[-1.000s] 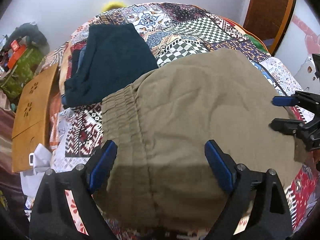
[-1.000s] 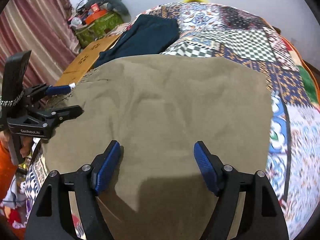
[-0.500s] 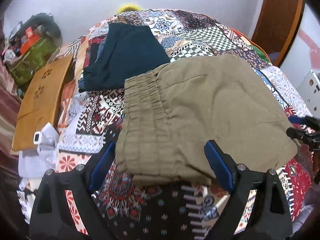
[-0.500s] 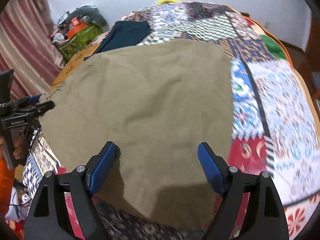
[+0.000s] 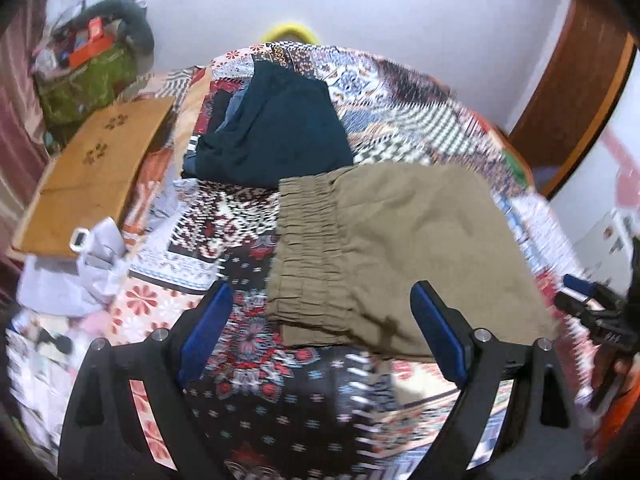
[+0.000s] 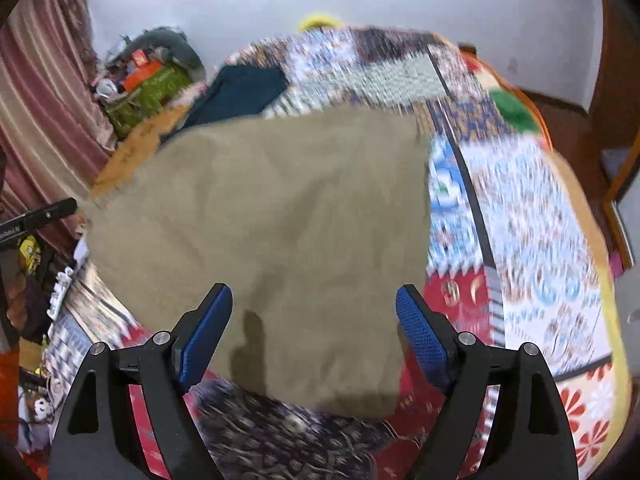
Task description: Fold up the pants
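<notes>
The olive pants (image 5: pixel 400 248) lie folded into a flat block on the patchwork quilt (image 5: pixel 280 392), elastic waistband at the left. My left gripper (image 5: pixel 320 300) hovers open above the pants' near left corner, with nothing between its blue pads. In the right wrist view the same pants (image 6: pixel 280 220) fill the middle. My right gripper (image 6: pixel 313 296) is open over their near edge and holds nothing. The right gripper (image 5: pixel 588 304) also shows at the far right of the left wrist view. One finger of the left gripper (image 6: pixel 44 214) shows at the left edge.
A folded dark teal garment (image 5: pixel 276 132) lies on the quilt behind the pants. Left of the bed are a brown board (image 5: pixel 92 172), white cloth (image 5: pixel 80 272) and a green bag (image 5: pixel 84 84). A wooden door (image 5: pixel 580 92) stands at the back right.
Both grippers have drawn back and risen from the pants. The pants now look smaller and farther ahead, with quilt showing in front. The right jaws stand slightly wider.
</notes>
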Available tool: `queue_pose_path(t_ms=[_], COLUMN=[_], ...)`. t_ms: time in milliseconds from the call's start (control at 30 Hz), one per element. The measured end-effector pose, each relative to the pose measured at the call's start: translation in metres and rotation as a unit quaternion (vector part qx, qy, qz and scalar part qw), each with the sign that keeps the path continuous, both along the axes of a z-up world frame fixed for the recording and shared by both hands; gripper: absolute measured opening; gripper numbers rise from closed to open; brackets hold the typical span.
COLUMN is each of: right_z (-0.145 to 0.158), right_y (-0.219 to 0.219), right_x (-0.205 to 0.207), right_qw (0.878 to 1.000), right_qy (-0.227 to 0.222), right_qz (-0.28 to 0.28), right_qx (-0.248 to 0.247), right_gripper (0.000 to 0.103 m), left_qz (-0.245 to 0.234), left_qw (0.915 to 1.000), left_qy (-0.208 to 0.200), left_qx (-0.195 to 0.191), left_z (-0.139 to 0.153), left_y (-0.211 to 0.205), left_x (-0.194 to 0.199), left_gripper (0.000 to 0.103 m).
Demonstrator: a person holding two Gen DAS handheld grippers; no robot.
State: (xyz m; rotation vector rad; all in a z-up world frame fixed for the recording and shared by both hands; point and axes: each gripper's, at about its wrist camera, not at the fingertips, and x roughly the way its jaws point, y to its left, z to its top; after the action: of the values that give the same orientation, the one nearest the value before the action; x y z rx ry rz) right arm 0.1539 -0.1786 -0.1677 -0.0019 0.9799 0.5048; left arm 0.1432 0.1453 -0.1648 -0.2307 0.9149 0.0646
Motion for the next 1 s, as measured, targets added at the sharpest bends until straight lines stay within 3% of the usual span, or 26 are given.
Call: queue_pose_path(t_ms=[167,267,433,600,800,833,933,967,1000], right_z=[0.033,0.036,0.014,-0.016,-0.019,-0.020,-0.022,-0.022,-0.023], right_y=[0.029,0.051,0.079,0.089,0.082,0.082,0.083,0.082,0.082], right_x=[0.000,-0.001,0.003,0.005,-0.002,-0.003,-0.004,-0.004,-0.003], right_qw=[0.998,0.996,0.995,0.995,0.994,0.994,0.994,0.994,0.994], right_qy=[-0.049,-0.064,-0.053,-0.021,-0.022,-0.022,-0.021,-0.018,-0.017], right_qz=[0.029,0.053,0.080,0.092,0.105,0.106,0.107,0.106,0.105], right_qx=[0.027,0.029,0.008,-0.023,-0.020,-0.020,-0.016,-0.012,-0.010], right_gripper=[0.082,0.082,0.081,0.081,0.082,0.083,0.084,0.084,0.084], left_qz=[-0.001,-0.003,-0.015,-0.031,-0.025,-0.021,0.000,0.008,0.012], left_qw=[0.9979,0.9950,0.9879,0.9785,0.9650,0.9646,0.9719,0.9755,0.9774], left_qy=[0.019,0.043,0.069,0.067,0.060,0.057,0.062,0.065,0.067], left_qx=[-0.061,-0.090,-0.138,-0.193,-0.254,-0.257,-0.227,-0.210,-0.200], left_z=[-0.010,-0.026,-0.045,-0.050,-0.058,-0.059,-0.063,-0.064,-0.064], left_y=[-0.003,-0.006,-0.011,-0.014,-0.005,-0.003,0.001,0.002,0.002], left_x=[-0.002,-0.004,-0.009,-0.003,0.021,0.025,0.037,0.041,0.044], left_gripper=[0.091,0.091,0.091,0.091,0.091,0.089,0.062,0.048,0.042])
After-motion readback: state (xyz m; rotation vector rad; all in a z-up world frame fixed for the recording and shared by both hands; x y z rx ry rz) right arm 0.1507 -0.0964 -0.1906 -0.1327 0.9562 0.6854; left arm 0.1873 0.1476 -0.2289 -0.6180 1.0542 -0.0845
